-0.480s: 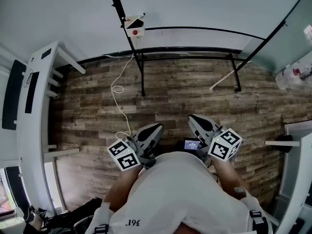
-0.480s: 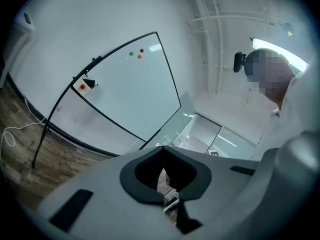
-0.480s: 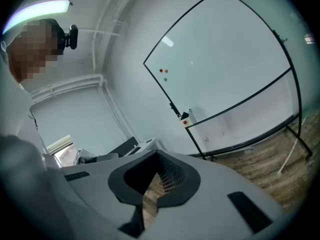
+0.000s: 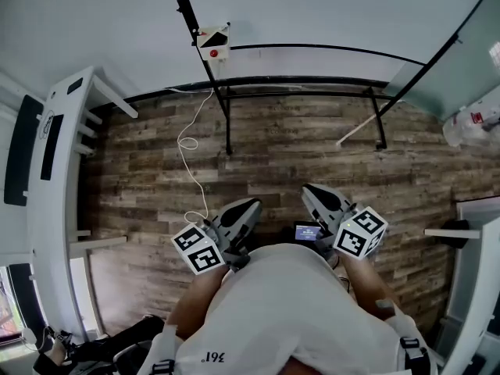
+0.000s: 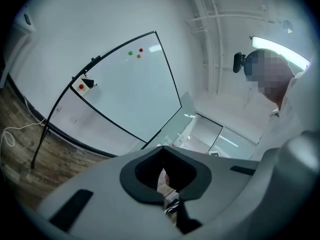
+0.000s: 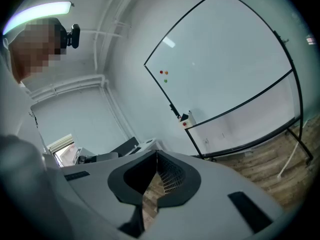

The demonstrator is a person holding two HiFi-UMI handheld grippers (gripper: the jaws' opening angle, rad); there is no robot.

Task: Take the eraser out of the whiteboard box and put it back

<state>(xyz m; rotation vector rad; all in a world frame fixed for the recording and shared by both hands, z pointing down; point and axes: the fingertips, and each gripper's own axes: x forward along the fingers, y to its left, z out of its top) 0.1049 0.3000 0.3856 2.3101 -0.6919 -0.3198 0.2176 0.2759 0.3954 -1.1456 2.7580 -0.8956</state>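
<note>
A person in a white shirt (image 4: 289, 311) stands back from a large white whiteboard (image 4: 328, 14) on a black tubular stand (image 4: 312, 80). The left gripper (image 4: 254, 205) and right gripper (image 4: 309, 188) are held close to the chest, each with its grey jaws pressed together on nothing. The dark wedge-shaped eraser (image 4: 222, 35) sits in the small white box (image 4: 211, 47) with a red dot, mounted on the board's left upright, well apart from both grippers. Brown wood-plank floor (image 4: 297, 158) lies open between person and stand, crossed only by a looping white cable (image 4: 187, 143). A white desk (image 4: 58, 170) bounds the left side. Upside-down print on the shirt appears to read 361°.
</note>
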